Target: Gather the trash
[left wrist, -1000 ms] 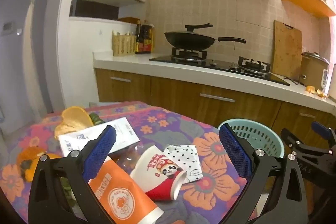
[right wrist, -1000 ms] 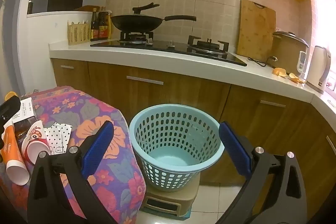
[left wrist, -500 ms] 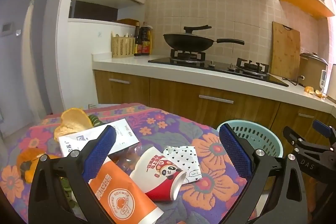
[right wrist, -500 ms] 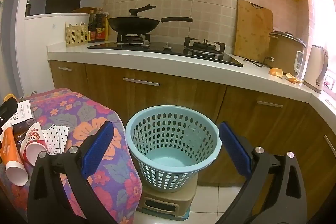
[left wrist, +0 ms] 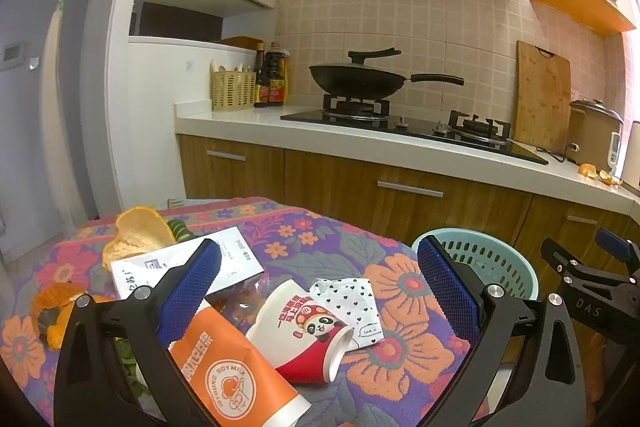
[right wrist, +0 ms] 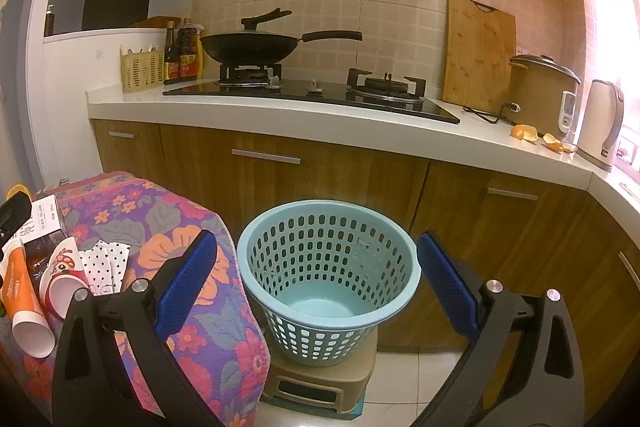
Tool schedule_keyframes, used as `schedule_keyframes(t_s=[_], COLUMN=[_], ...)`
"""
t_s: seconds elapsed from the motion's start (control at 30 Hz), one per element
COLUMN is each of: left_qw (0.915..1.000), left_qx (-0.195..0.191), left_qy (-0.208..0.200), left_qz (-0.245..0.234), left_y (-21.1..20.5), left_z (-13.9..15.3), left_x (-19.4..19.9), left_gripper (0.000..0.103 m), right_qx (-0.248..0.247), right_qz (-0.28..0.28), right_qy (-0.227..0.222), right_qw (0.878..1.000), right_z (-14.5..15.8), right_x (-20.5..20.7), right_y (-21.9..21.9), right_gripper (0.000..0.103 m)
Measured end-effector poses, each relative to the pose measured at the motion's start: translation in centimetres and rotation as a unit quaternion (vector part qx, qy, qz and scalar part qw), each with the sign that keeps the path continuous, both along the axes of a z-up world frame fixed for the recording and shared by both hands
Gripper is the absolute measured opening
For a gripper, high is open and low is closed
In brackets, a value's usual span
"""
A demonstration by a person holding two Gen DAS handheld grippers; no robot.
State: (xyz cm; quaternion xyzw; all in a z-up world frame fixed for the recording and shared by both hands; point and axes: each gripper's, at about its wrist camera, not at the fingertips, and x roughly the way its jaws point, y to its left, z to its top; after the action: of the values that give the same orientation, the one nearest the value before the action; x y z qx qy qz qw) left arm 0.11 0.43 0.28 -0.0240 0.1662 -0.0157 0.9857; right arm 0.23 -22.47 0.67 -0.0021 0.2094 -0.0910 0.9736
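Trash lies on a table with a floral cloth (left wrist: 320,247): an orange soymilk cup (left wrist: 228,371), a red-and-white panda cup (left wrist: 308,335) on its side, a polka-dot wrapper (left wrist: 352,303), a white receipt (left wrist: 176,267) and fruit peel (left wrist: 136,231). My left gripper (left wrist: 320,291) is open above the cups, holding nothing. My right gripper (right wrist: 320,279) is open and empty, facing the empty light-blue basket (right wrist: 328,279), which also shows in the left wrist view (left wrist: 480,259). The cups (right wrist: 60,279) show at the left of the right wrist view.
The basket stands on a small beige stool (right wrist: 320,383) on the tiled floor, beside the table edge. Behind are wooden cabinets (right wrist: 320,183), a white counter with a stove, a wok (right wrist: 248,47), a cutting board, a rice cooker and orange peels (right wrist: 540,139).
Both views have shifted slightly, tilting up a little. Both grippers stay open and nothing on the table has moved.
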Motion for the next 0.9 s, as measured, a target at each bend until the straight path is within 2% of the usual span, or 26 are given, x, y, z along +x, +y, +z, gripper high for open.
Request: schedule_keyframes(t_s=[0.9], left_qw=[1.0000], left_qx=[0.000], left_qy=[-0.001], left_qz=[-0.001], left_y=[-0.07], left_z=[-0.35], left_x=[0.07], left_gripper=[0.095], right_qx=[0.010], right_qz=[0.002], right_qy=[0.001], right_qw=[1.000], right_z=[0.04], right_x=[0.05], right_y=[-0.21], right_gripper=[0.095])
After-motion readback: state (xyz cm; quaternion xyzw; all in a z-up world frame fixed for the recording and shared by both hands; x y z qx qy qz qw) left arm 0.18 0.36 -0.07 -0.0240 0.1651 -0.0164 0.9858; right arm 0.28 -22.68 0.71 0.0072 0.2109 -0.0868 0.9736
